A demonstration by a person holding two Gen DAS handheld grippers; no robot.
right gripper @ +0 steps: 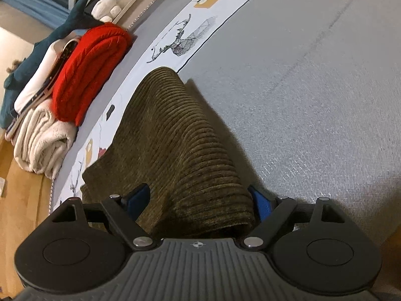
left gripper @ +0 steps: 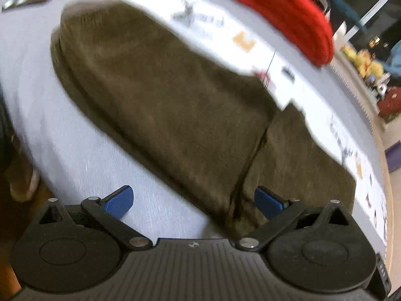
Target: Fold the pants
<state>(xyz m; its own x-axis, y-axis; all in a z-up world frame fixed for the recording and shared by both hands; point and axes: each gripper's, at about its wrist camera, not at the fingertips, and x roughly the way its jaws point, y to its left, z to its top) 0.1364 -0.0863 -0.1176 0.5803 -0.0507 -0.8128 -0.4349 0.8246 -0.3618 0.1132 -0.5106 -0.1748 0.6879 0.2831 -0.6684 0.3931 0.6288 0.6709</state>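
Straddling a raised fold of the olive corduroy pants (right gripper: 180, 135) on the bed (right gripper: 313, 87), the right hand-held gripper (right gripper: 200, 200) gapes wide, unclamped; the left hand-held gripper (left gripper: 194, 200), empty, spread, hovers at the pants' near end, cloth running lengthwise away

Pants (right gripper: 180, 135): dark olive-brown corduroy, fine ribbed lines running across the cloth.
Bed cover (right gripper: 313, 80): plain pale grey with a fine woven texture.
Printed sheet (right gripper: 198, 22): white, with black line drawings, mustard-yellow shapes and small red marks.
Red knit (right gripper: 87, 70): bright red, ribbed in thick cords.
Folded blanket (right gripper: 40, 140): cream, plush.
Plush shark (right gripper: 32, 57): dark teal with a white underside.
Left tool (left gripper: 194, 200): black body, blue pads.
Right tool (right gripper: 200, 202): black body, blue pads.
Floor (right gripper: 22, 200): warm orange-brown wood.
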